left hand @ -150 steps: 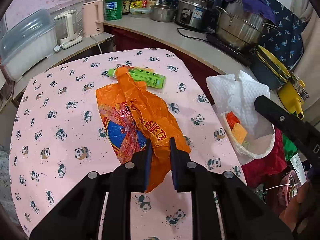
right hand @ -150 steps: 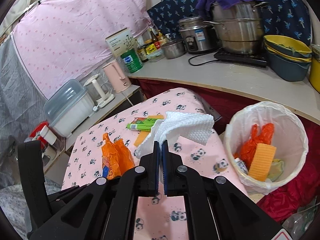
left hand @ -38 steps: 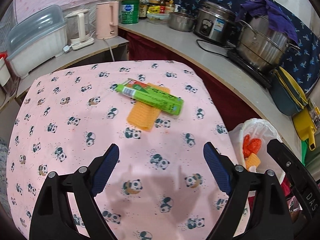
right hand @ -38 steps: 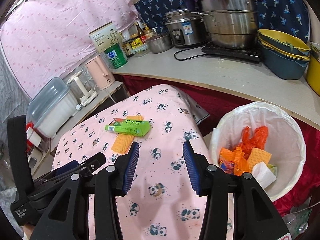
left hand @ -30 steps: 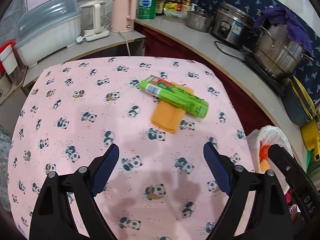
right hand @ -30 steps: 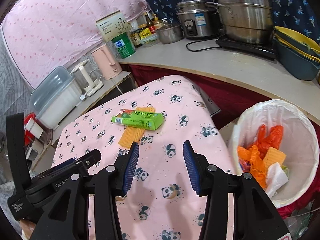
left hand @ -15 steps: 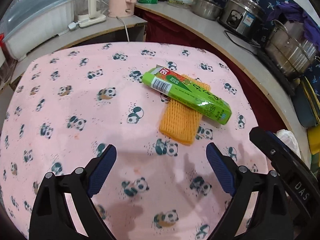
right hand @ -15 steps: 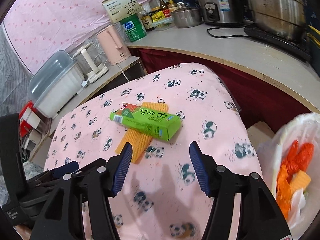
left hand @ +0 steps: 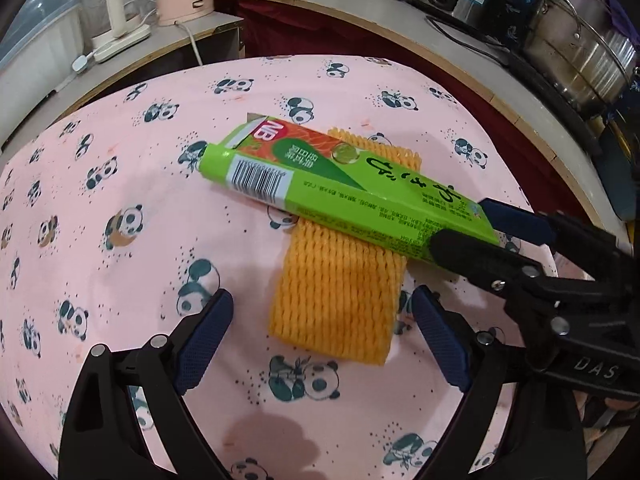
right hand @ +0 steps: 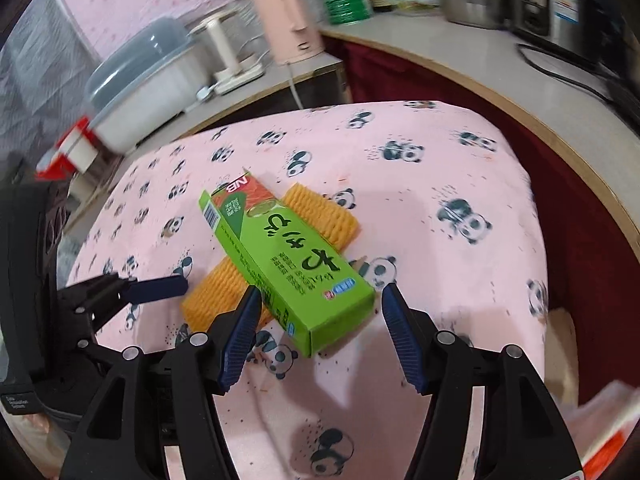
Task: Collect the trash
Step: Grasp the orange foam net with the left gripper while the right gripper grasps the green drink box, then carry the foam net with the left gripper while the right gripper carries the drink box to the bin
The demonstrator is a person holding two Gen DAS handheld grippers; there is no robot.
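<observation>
On the panda-print tablecloth point(left hand: 120, 184), the orange foam net point(left hand: 340, 292) is framed by the widely spread, empty left gripper point(left hand: 322, 336). Across the net the green carton point(right hand: 280, 264) is laid, marked "NB" with a barcode. Its near end is flanked, untouched, by the opening right gripper point(right hand: 320, 320); its long axis runs up-left.
</observation>
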